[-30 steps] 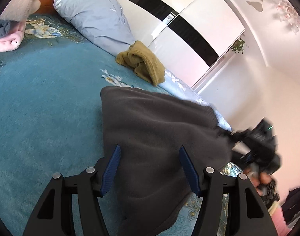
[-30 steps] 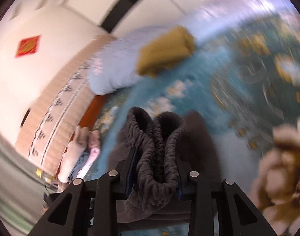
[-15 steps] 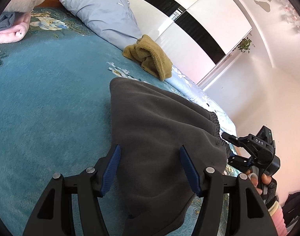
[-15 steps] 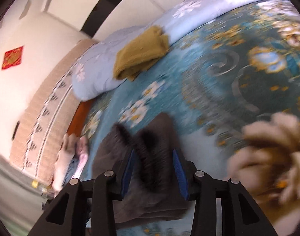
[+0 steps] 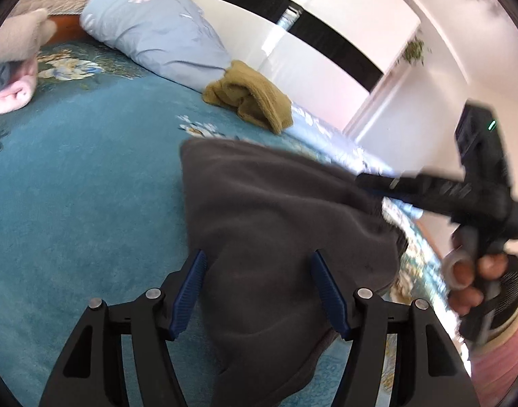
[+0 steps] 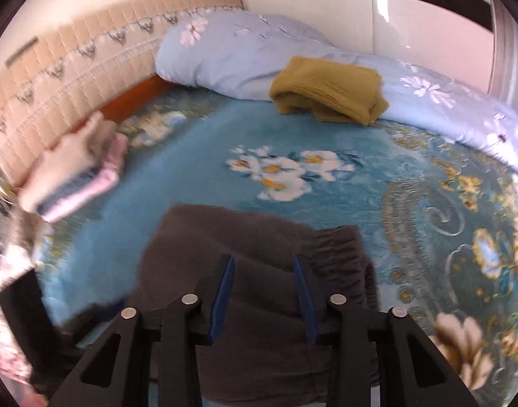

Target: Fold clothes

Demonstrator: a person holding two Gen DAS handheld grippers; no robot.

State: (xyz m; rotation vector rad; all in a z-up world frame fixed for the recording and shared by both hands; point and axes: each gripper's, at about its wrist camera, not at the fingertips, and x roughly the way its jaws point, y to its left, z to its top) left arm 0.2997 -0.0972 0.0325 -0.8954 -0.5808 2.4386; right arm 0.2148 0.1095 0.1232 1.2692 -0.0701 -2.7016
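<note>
Dark grey fleece trousers with a gathered elastic waistband (image 6: 259,271) lying folded on the teal floral bedspread (image 5: 72,176), near side of the mustard knitted bundle (image 6: 326,91). Left tongs (image 5: 255,291) spread wide, empty; right tongs (image 6: 262,291) parted, gripping nothing. Soft, light, floppy, likely grippy: best pinched at thick waistband or folded edge.

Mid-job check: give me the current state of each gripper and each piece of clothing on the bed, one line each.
left gripper: open, over the dark garment, gripping nothing.
right gripper: open, hovering above the waistband end.
dark grey trousers: lying folded on the blue blanket, elastic waistband to the right.
mustard garment: loosely folded, resting against the light blue quilt.
pink and white stack: folded, piled near the headboard.
</note>
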